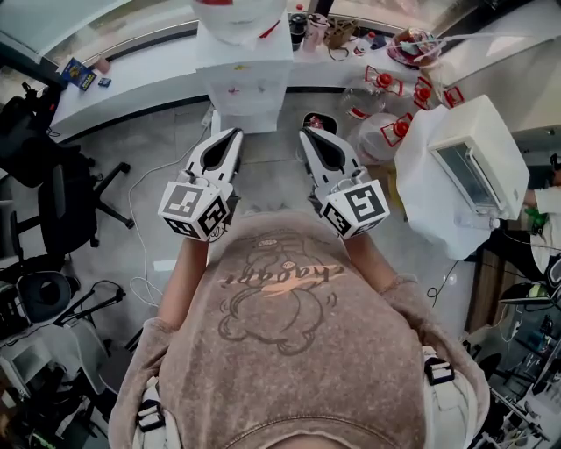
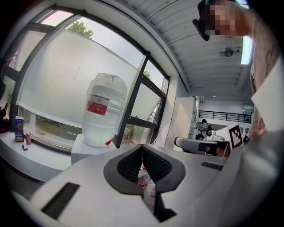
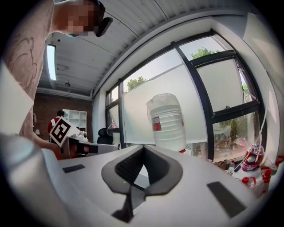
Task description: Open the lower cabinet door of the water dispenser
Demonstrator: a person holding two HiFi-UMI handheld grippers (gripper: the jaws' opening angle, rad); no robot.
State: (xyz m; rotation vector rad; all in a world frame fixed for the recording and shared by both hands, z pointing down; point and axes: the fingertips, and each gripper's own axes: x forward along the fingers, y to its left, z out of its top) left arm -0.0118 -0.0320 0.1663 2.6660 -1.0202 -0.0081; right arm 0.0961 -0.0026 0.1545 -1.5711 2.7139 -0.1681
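The white water dispenser [image 1: 245, 92] stands against the counter ahead of me, with a big clear bottle [image 1: 237, 16] upside down on top. Seen steeply from above, its lower front [image 1: 250, 121] is strongly foreshortened and I cannot make out the cabinet door. My left gripper [image 1: 234, 134] and right gripper [image 1: 305, 134] are held side by side, short of the dispenser and pointing at it. Both are shut and hold nothing. In the left gripper view the bottle [image 2: 104, 111] rises above the touching jaws of the left gripper [image 2: 142, 146]. In the right gripper view the bottle [image 3: 167, 122] stands beyond the right gripper [image 3: 143, 147].
A curved white counter [image 1: 131, 79] runs behind the dispenser. A black office chair [image 1: 61, 202] stands at the left, and a white cable [image 1: 140, 202] lies on the floor. At the right is a cloth-draped white machine [image 1: 465, 175], with red-and-white bottles [image 1: 394, 123] beside it.
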